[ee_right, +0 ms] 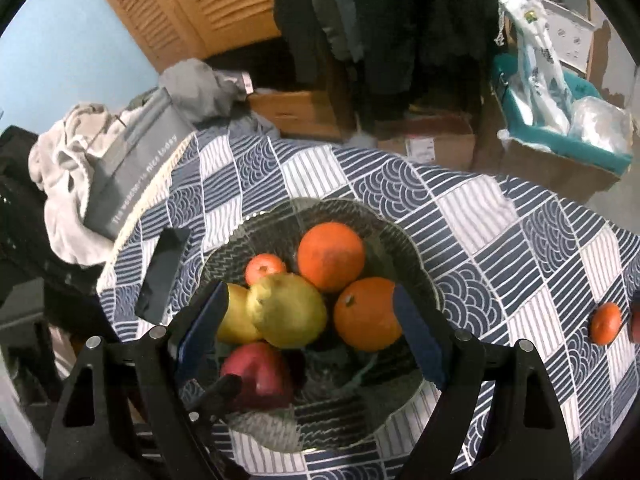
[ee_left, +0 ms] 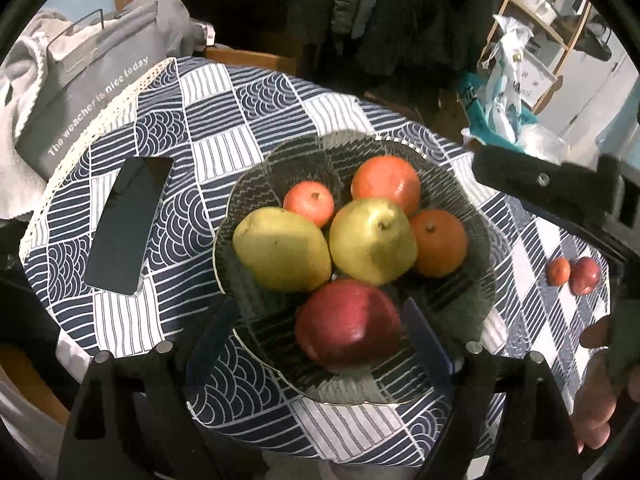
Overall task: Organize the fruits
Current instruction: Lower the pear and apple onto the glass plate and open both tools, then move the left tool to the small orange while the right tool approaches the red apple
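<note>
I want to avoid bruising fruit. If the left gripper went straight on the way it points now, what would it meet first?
Probably the red apple in the glass bowl: it lies between the open left gripper fingers, nearest the camera. Depth is hard to judge.

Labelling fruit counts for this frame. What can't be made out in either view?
- Second yellow pear: right wrist view, largely behind the right gripper finger.
- Red fruit beside the small orange: cut off by the image edge.
- Red apple: blurred, partly behind the left gripper tip.
</note>
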Motion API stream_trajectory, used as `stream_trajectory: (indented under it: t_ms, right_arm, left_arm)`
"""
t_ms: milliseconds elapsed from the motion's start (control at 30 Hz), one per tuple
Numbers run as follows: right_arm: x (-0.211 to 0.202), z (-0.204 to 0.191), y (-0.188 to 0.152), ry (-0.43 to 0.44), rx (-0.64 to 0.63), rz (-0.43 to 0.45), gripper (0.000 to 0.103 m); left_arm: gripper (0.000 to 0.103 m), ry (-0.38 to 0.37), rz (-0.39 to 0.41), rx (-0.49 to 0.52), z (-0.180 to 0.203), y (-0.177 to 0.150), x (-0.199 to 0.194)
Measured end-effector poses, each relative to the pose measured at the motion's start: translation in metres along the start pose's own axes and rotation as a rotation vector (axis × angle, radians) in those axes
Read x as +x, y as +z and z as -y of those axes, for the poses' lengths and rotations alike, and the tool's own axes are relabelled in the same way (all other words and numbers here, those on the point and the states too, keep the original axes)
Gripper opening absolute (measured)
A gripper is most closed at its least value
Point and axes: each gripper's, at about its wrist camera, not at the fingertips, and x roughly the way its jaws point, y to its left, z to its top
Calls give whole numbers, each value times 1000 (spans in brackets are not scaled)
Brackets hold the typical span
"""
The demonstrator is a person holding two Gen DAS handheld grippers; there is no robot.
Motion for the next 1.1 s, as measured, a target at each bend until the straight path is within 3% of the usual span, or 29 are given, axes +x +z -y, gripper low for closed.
stream_trajectory:
  t_ms: [633,1100]
  right_arm:
    - [-94,29,-12,-296,-94,166,85]
    - [-149,74,-33,-405,-42,245,85]
  left_arm:
    - [87,-21,193,132,61,9,-68]
    - [87,-41,261,232,118,3,-93]
